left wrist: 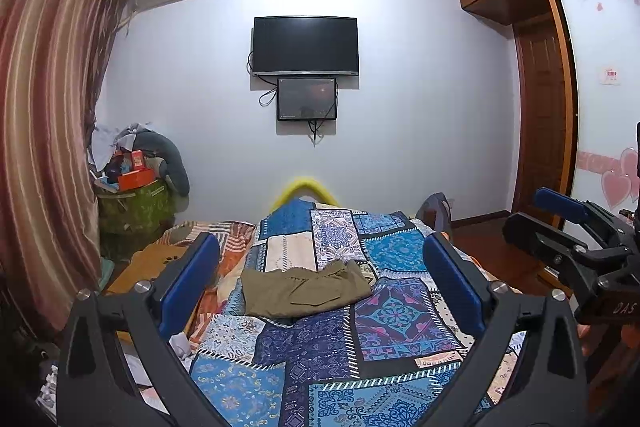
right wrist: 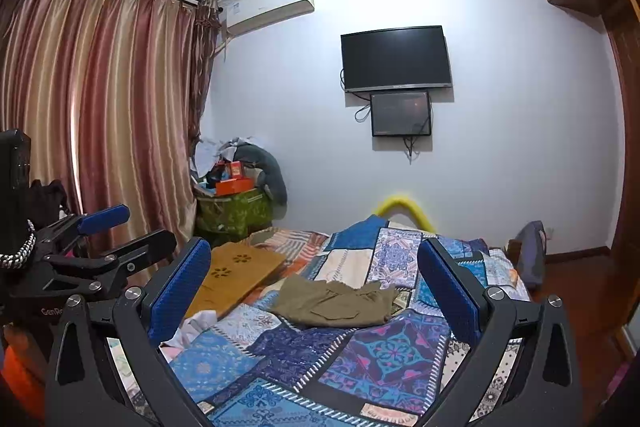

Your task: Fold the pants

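Note:
Olive-green pants [left wrist: 306,290] lie in a compact folded bundle on the patchwork bedspread [left wrist: 320,359], in the middle of the bed. In the right wrist view the same pants [right wrist: 336,301] sit ahead between the fingers. My left gripper [left wrist: 320,267] is open, held above the near end of the bed, well short of the pants, with nothing between its blue pads. My right gripper [right wrist: 314,277] is open too and holds nothing. Each gripper shows at the edge of the other's view: the right gripper [left wrist: 568,223] and the left gripper [right wrist: 116,231].
A tan wooden board [right wrist: 236,275] lies on the bed's left side, beside striped bedding. A green bin [left wrist: 134,207] piled with boxes and clothes stands by the curtain [left wrist: 44,147]. A TV [left wrist: 306,45] hangs on the far wall. A wardrobe [left wrist: 536,87] is at right.

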Motion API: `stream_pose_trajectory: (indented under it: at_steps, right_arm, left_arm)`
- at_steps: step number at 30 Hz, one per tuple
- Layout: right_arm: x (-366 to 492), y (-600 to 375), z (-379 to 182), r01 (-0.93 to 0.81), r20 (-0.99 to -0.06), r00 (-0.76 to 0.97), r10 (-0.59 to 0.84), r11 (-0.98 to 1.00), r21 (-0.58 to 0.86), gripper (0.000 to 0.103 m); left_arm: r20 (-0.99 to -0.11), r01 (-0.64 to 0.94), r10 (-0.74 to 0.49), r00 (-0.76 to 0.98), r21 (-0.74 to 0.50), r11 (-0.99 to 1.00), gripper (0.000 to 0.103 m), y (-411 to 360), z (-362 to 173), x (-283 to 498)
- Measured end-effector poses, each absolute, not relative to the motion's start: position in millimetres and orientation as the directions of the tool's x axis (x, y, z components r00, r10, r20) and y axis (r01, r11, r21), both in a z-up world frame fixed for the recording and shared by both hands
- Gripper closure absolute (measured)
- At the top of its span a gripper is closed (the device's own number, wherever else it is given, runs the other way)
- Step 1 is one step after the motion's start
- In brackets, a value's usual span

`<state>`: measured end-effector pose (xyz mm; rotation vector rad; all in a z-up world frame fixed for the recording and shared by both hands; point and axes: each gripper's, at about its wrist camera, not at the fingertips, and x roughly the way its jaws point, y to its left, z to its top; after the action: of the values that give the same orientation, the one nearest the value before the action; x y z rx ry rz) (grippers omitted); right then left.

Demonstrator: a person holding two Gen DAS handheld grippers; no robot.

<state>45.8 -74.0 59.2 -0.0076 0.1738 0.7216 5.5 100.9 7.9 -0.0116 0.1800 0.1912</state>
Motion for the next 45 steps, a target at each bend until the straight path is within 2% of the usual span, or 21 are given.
stream_pose_trajectory:
  at_steps: [37,45]
  right_arm:
    - [50.7,-75.4,57.5,-0.648,-0.177,0.741,0.647,0.759,0.063,0.0]
    - [52.0,-76.2,57.4,-0.648,-0.177,0.741,0.647,0.759,0.063,0.0]
  left_arm:
    - [-0.196,-0.161,0.156,0.968,-0.009,0.987,0.0,100.3,5.6,8.3]
    - [-0.228,-0.128,0.12,0.966,-0.022,0.991,0.0,102.2,4.2,12.7]
